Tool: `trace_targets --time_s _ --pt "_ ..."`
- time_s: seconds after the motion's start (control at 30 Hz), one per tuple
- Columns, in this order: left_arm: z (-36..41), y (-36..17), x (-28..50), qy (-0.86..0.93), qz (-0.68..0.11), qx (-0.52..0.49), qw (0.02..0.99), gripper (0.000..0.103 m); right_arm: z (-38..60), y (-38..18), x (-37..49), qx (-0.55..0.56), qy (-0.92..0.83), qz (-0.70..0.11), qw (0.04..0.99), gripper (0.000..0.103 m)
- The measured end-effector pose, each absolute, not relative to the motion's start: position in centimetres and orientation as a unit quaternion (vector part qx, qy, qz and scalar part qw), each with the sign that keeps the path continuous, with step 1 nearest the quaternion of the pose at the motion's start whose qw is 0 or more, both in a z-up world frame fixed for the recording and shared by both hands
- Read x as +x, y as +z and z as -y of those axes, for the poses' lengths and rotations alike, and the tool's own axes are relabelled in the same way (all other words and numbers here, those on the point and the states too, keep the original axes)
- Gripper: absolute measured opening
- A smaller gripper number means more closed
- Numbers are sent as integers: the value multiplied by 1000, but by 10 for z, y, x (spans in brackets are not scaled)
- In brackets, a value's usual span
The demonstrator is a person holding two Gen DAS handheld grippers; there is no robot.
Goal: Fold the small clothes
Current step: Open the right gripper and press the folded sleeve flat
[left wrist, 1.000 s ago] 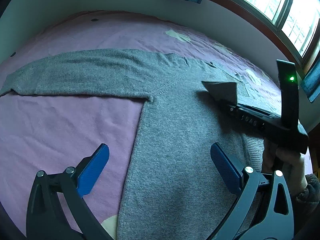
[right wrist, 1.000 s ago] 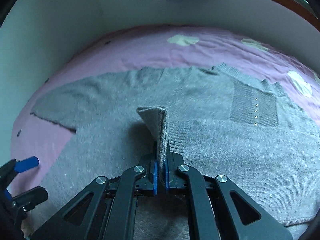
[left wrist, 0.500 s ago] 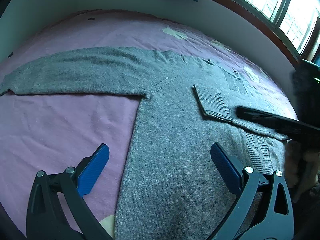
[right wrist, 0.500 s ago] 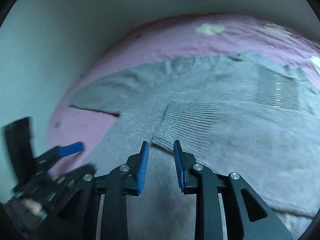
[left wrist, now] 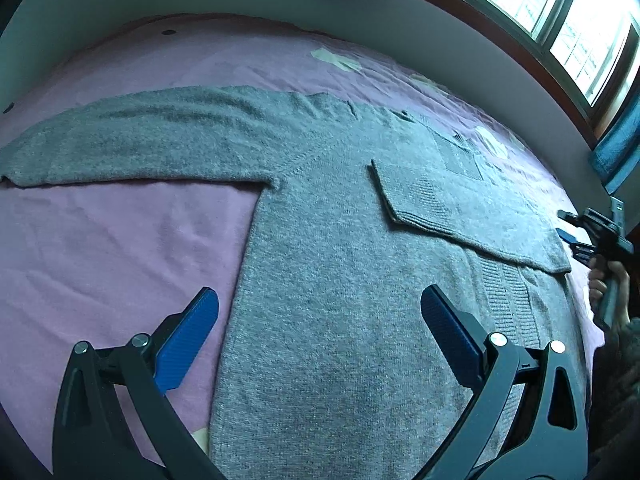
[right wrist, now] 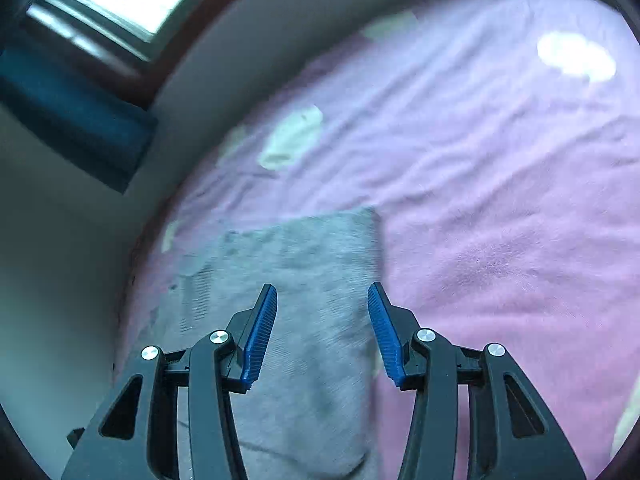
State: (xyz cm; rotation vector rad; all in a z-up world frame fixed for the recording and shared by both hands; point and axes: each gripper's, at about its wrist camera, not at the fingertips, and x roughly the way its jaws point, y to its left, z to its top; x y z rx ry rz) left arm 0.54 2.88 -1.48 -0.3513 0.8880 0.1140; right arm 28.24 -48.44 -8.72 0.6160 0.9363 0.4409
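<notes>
Left wrist view: left tongs (left wrist: 318, 336) wide open, empty, poised over sweater (left wrist: 328, 280) flat on bed (left wrist: 120, 240); one sleeve (left wrist: 460, 204) folded across chest at 2 o'clock, other sleeve (left wrist: 140, 136) outstretched at 10 o'clock, likely next fold.

Right wrist view: right tongs (right wrist: 322, 330) half open, just been opening, nothing gripped; blurred sweater edge below.

Two wrist fisheyes, close over the bed (left wrist: 120, 240)
Left view looks down across the grey sweater (left wrist: 340, 280) toward the window wall; right view faces the sweater's edge, sharing it.
</notes>
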Motion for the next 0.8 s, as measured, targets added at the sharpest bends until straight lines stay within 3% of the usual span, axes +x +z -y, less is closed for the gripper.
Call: trace_targets --time_s 0.03,0.1,0.13,0.17,0.33,0.6,0.67,0.73,0.8 --pt "-28 -16 6 55 -428 -168 886 101 482 -91 286 289 208 -442 823 48" --pt "-29 -17 6 56 -430 -167 885 101 475 -95 294 274 194 -444 830 37" --pt "-29 -18 6 56 -431 -167 885 101 475 -98 297 269 186 -447 832 14" --pt "-29 -19 6 56 -432 -168 884 101 474 -101 302 273 186 -453 828 9" --pt "-31 -20 7 58 -435 -166 883 101 487 -105 307 310 203 -448 813 8" --pt "-32 -20 8 57 -435 -166 883 101 507 -106 262 327 248 -454 791 29" --pt "-32 -20 8 58 -436 -165 883 101 505 -108 253 311 247 -460 795 26" --pt "-31 -20 8 59 -435 -164 883 101 502 -109 249 288 233 -467 803 10" --pt "-30 -20 8 59 -435 -162 884 101 507 -111 247 299 237 -463 800 10"
